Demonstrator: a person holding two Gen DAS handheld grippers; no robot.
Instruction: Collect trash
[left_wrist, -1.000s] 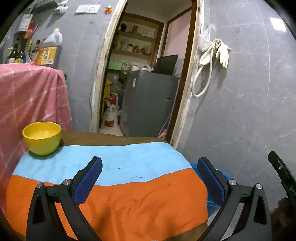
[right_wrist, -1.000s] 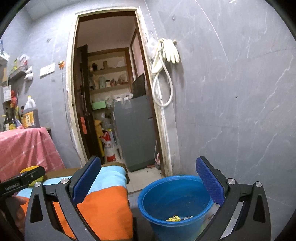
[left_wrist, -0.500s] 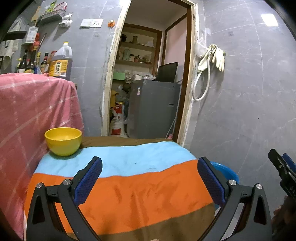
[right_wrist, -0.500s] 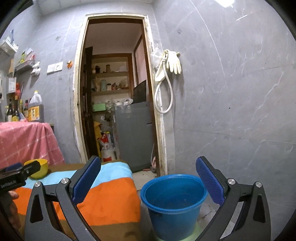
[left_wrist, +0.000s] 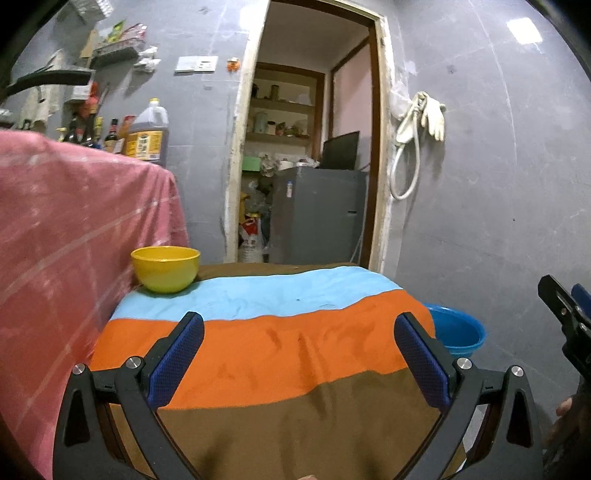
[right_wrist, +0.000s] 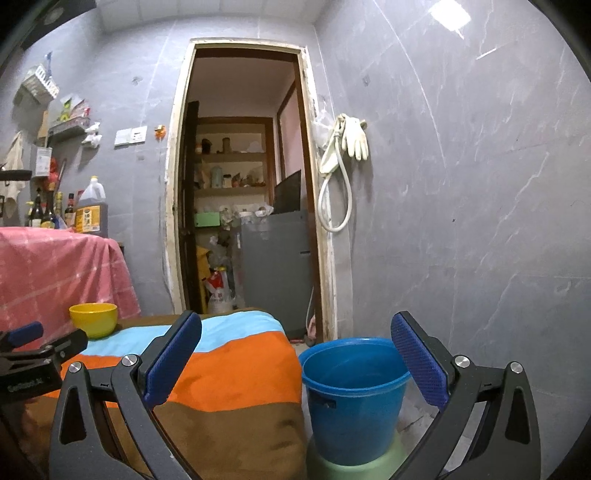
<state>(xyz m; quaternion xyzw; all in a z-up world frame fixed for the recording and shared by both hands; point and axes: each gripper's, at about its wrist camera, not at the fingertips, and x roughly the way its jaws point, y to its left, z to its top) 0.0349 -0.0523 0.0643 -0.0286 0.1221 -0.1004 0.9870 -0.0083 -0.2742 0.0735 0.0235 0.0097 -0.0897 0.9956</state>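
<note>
A blue bucket stands on a green stool right of the striped table; its rim peeks past the table's right edge in the left wrist view. My right gripper is open and empty, held back from the bucket at about its height. My left gripper is open and empty over the near part of the striped cloth. No trash shows on the cloth. The bucket's bottom is hidden by its wall.
A yellow bowl sits at the cloth's far left corner, beside a pink-covered counter with bottles. An open doorway with a grey cabinet lies behind. Grey tiled wall with hanging gloves on the right.
Both grippers have pulled back and tilted up: the table and bucket sit farther away, the brown stripe is in view, and the bucket's contents are no longer visible.
</note>
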